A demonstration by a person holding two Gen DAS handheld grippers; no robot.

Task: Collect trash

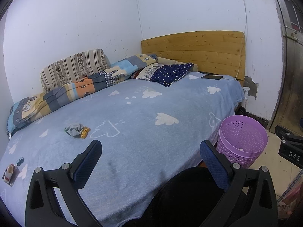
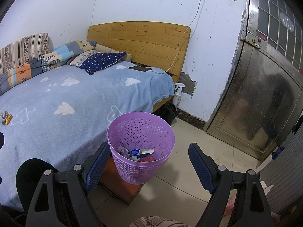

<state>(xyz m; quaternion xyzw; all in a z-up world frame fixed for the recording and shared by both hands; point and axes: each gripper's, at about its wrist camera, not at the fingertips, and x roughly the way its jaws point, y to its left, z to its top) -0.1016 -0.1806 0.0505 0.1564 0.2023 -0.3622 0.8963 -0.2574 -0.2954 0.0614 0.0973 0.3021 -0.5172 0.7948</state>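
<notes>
A purple mesh bin [image 2: 141, 147] stands on a low red-brown box beside the bed and holds several wrappers [image 2: 139, 154]; it also shows in the left wrist view [image 1: 241, 141]. On the blue blanket lie a crumpled grey rag with an orange wrapper [image 1: 76, 130], a small box [image 1: 8, 174] and a small dark scrap [image 1: 19, 161] at the left edge. The rag and wrapper also show in the right wrist view [image 2: 5, 118]. My left gripper [image 1: 150, 154] is open and empty over the bed's near edge. My right gripper [image 2: 149, 156] is open and empty just above the bin.
The bed [image 1: 151, 104] has a folded quilt [image 1: 66, 89], pillows [image 1: 166, 71] and a phone on a charging cable [image 1: 211, 77] near the wooden headboard. A spray bottle [image 2: 178, 94] stands by the wall. A metal door [image 2: 261, 87] is to the right. The floor is tiled.
</notes>
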